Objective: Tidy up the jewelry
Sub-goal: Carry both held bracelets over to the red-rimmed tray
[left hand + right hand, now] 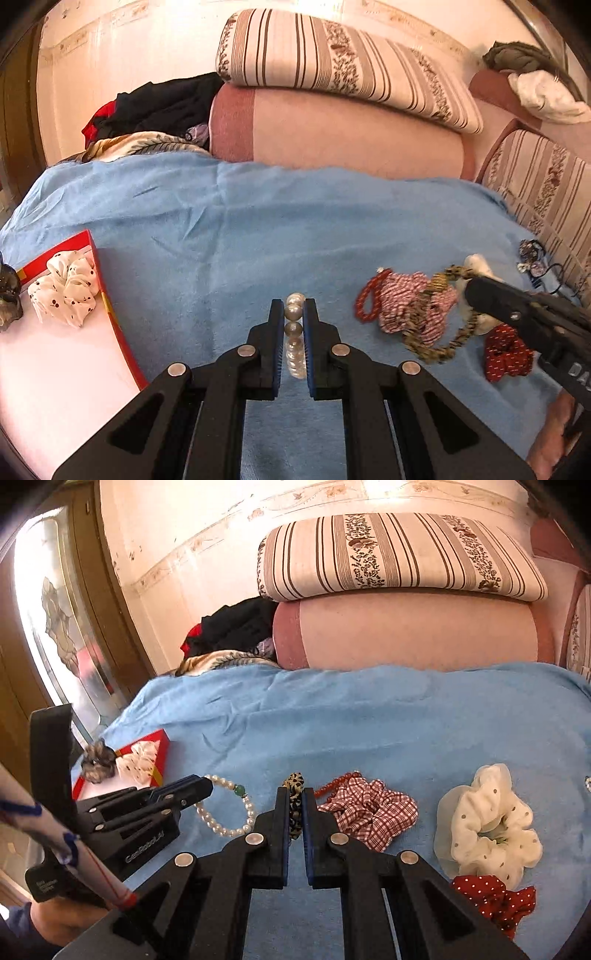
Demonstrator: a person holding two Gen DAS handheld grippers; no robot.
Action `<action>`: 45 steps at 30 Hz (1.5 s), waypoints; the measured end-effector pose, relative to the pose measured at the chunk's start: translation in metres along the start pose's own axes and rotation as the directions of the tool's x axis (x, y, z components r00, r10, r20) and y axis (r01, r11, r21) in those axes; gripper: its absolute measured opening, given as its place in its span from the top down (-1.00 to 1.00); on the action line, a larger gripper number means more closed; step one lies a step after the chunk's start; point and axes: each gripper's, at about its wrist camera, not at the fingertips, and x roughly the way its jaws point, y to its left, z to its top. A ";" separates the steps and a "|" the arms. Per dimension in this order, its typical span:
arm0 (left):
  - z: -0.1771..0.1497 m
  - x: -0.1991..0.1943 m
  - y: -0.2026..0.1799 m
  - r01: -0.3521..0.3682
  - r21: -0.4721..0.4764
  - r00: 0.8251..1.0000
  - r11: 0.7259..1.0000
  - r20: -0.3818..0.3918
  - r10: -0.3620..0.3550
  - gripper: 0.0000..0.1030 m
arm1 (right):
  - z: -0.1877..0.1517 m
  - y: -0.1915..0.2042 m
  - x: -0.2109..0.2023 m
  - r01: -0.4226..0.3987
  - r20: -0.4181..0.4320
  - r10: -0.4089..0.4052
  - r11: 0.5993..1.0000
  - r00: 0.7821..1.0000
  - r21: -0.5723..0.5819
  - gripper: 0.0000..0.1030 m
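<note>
Lettering "GenRobot.AI" marks the left gripper (205,788) clamping pearl bracelet (225,814); right gripper (295,797) pinches leopard scrunchie (294,805).

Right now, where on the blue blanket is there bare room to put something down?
The blue blanket lies bare between the red box and the checked scrunchie, back to the pink bolster. The scrunchie pile on the right is crowded.
</note>
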 end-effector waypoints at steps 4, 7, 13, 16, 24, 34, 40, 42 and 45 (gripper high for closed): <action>-0.002 -0.019 0.003 0.013 -0.023 1.000 1.000 0.025 -0.012 0.82 | 0.000 -0.002 -0.002 -0.018 -0.003 0.018 1.000 1.000 0.018 0.87; -0.004 -0.038 -0.001 0.006 -0.029 0.998 1.000 0.058 -0.005 0.82 | 0.001 0.000 -0.007 -0.019 0.010 0.019 1.000 1.000 0.022 0.87; -0.001 -0.076 -0.027 0.048 -0.029 0.991 0.998 0.127 -0.044 0.81 | 0.004 0.005 -0.019 -0.003 0.048 0.003 1.000 0.999 -0.001 0.87; 0.000 -0.084 -0.036 0.034 -0.004 0.987 0.999 0.156 -0.033 0.81 | 0.004 0.004 -0.016 0.011 0.045 -0.011 1.000 0.999 -0.005 0.87; -0.009 -0.046 -0.011 -0.092 -0.027 0.991 0.995 0.097 0.094 0.81 | -0.003 0.003 0.003 0.002 -0.002 -0.002 1.000 1.000 -0.014 0.87; -0.012 -0.029 -0.006 -0.122 -0.029 0.990 0.992 0.071 0.124 0.81 | -0.007 0.009 0.002 -0.024 -0.006 0.023 0.999 1.000 -0.046 0.87; -0.012 -0.028 -0.011 -0.142 -0.001 0.987 0.990 0.078 0.142 0.81 | -0.008 0.011 0.001 -0.034 -0.007 0.034 0.998 0.999 -0.051 0.87; -0.012 -0.027 -0.009 -0.143 -0.004 0.987 0.990 0.075 0.143 0.81 | -0.009 0.013 0.001 -0.036 -0.007 0.035 0.998 0.999 -0.055 0.87; -0.013 -0.027 -0.009 -0.143 -0.003 0.987 0.990 0.072 0.143 0.81 | -0.008 0.015 0.001 -0.039 -0.005 0.039 0.997 0.999 -0.060 0.87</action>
